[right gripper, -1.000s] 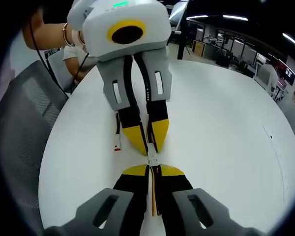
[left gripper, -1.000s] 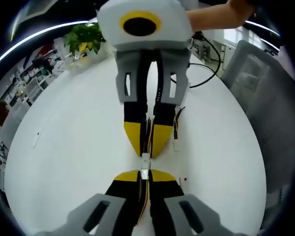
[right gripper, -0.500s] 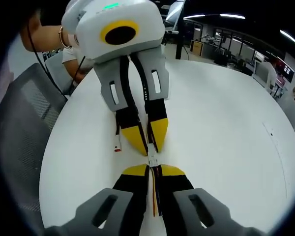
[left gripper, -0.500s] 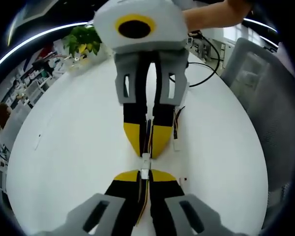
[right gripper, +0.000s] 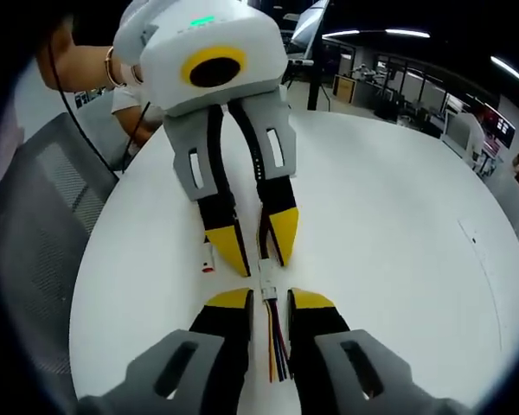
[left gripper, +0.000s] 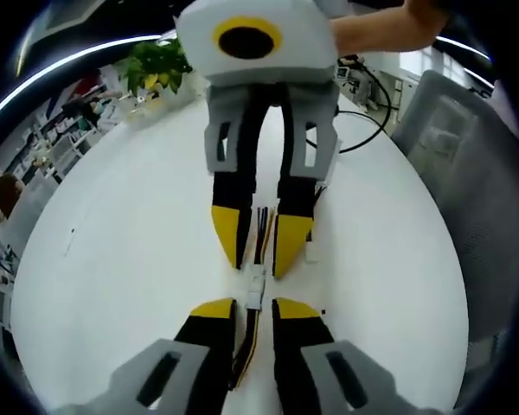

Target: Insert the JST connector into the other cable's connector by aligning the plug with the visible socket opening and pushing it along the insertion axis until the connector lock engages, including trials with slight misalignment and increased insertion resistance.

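Left tongs [left gripper: 253, 304] and right tongs [right gripper: 268, 296] both open, jaws apart. Joined JST connector [left gripper: 256, 286] lies on white surface [left gripper: 130, 251] between them.

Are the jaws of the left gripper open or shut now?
Open: the left gripper shows a clear gap between its yellow tips, with the joined connector lying free.

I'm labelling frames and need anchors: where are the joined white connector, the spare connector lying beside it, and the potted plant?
joined white connector [left gripper: 256, 286]: left gripper view, on the white housing between the two grippers.
spare connector [right gripper: 208, 258]: right gripper view, on its white body on the table.
potted plant [left gripper: 158, 66]: left gripper view, on the green leaves.
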A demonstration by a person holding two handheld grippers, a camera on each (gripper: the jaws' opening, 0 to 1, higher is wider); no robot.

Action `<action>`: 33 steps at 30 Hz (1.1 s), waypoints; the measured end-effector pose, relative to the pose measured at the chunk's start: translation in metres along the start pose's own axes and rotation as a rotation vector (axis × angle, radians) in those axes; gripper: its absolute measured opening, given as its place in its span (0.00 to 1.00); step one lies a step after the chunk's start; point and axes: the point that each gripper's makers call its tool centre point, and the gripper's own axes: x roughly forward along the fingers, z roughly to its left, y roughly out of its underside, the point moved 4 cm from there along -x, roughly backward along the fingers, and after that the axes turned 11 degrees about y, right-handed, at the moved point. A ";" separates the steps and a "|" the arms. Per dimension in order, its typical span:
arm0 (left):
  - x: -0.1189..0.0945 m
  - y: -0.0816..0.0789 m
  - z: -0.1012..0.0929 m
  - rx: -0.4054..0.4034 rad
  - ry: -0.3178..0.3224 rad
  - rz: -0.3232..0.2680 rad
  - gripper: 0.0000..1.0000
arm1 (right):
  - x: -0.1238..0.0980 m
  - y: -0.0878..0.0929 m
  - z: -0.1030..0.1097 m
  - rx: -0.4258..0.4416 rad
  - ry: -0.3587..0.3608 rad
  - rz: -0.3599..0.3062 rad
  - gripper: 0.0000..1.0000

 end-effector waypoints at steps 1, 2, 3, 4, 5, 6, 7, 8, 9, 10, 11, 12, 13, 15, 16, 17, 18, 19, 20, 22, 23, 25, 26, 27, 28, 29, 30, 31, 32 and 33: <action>0.000 0.001 0.001 -0.005 -0.003 0.003 0.13 | 0.000 0.000 0.000 -0.002 0.004 0.000 0.16; -0.001 0.001 0.002 -0.012 -0.009 0.005 0.14 | -0.001 -0.001 0.000 -0.002 0.003 -0.001 0.17; -0.001 0.002 0.002 -0.015 -0.012 0.009 0.15 | -0.002 -0.002 0.001 -0.007 0.003 -0.005 0.17; -0.002 0.002 0.002 -0.015 -0.014 0.012 0.15 | -0.003 -0.003 0.001 -0.014 0.009 -0.012 0.17; -0.002 0.003 0.002 -0.015 -0.017 0.015 0.16 | -0.004 -0.004 0.002 -0.013 0.007 -0.016 0.18; -0.003 0.003 0.001 -0.017 -0.017 0.016 0.17 | -0.005 -0.005 0.002 -0.009 0.003 -0.019 0.18; -0.003 0.003 0.001 -0.018 -0.019 0.017 0.17 | -0.005 -0.006 0.003 -0.009 0.004 -0.022 0.18; -0.004 0.003 0.001 -0.020 -0.022 0.017 0.17 | -0.006 -0.007 0.003 -0.014 0.006 -0.025 0.18; -0.005 0.002 0.001 -0.023 -0.026 0.015 0.18 | -0.007 -0.008 0.004 -0.015 0.007 -0.026 0.19; -0.007 0.002 0.001 -0.031 -0.032 0.011 0.19 | -0.007 -0.009 0.003 -0.011 0.011 -0.027 0.20; -0.008 0.002 0.002 -0.039 -0.040 0.011 0.19 | -0.008 -0.010 0.003 -0.012 0.013 -0.029 0.20; -0.009 0.003 0.003 -0.040 -0.047 0.018 0.19 | -0.009 -0.011 0.004 -0.016 0.014 -0.032 0.20; -0.010 0.003 0.003 -0.031 -0.053 0.021 0.19 | -0.010 -0.012 0.004 -0.017 0.014 -0.032 0.19; -0.012 0.002 0.002 -0.032 -0.059 0.018 0.19 | -0.010 -0.013 0.004 -0.021 0.016 -0.036 0.20; -0.014 0.001 0.001 -0.033 -0.060 0.015 0.19 | -0.010 -0.013 0.004 -0.024 0.016 -0.036 0.19; -0.014 0.001 0.001 -0.034 -0.062 0.013 0.19 | -0.011 -0.014 0.004 -0.027 0.018 -0.039 0.19; -0.015 0.000 0.000 -0.037 -0.063 0.011 0.19 | -0.012 -0.015 0.004 -0.028 0.018 -0.040 0.19; -0.016 0.000 -0.001 -0.042 -0.063 0.008 0.19 | -0.013 -0.016 0.005 -0.029 0.019 -0.040 0.19; -0.017 -0.001 -0.002 -0.046 -0.063 0.003 0.19 | -0.013 -0.017 0.005 -0.028 0.019 -0.039 0.19; -0.019 -0.003 -0.003 -0.050 -0.066 -0.006 0.19 | -0.015 -0.018 0.006 -0.027 0.018 -0.042 0.18; -0.020 -0.004 -0.004 -0.052 -0.066 -0.010 0.19 | -0.016 -0.019 0.006 -0.028 0.019 -0.042 0.18; -0.022 -0.007 -0.005 -0.056 -0.068 -0.022 0.19 | -0.017 -0.020 0.006 -0.028 0.020 -0.042 0.18; -0.023 -0.007 -0.005 -0.056 -0.069 -0.024 0.19 | -0.018 -0.020 0.006 -0.030 0.020 -0.042 0.18; -0.023 -0.008 -0.006 -0.056 -0.071 -0.025 0.19 | -0.019 -0.021 0.006 -0.032 0.019 -0.043 0.18; -0.023 -0.008 -0.006 -0.053 -0.073 -0.025 0.19 | -0.020 -0.021 0.007 -0.033 0.018 -0.043 0.18; -0.024 -0.008 -0.006 -0.051 -0.073 -0.025 0.19 | -0.021 -0.021 0.008 -0.037 0.018 -0.045 0.17; -0.024 -0.009 -0.007 -0.051 -0.073 -0.024 0.19 | -0.022 -0.022 0.008 -0.042 0.018 -0.045 0.17; -0.024 -0.009 -0.008 -0.049 -0.073 -0.023 0.19 | -0.023 -0.022 0.009 -0.041 0.018 -0.044 0.17; -0.024 -0.009 -0.008 -0.049 -0.073 -0.021 0.19 | -0.023 -0.022 0.009 -0.041 0.018 -0.044 0.17; -0.024 -0.009 -0.009 -0.050 -0.074 -0.020 0.19 | -0.024 -0.022 0.009 -0.042 0.018 -0.043 0.18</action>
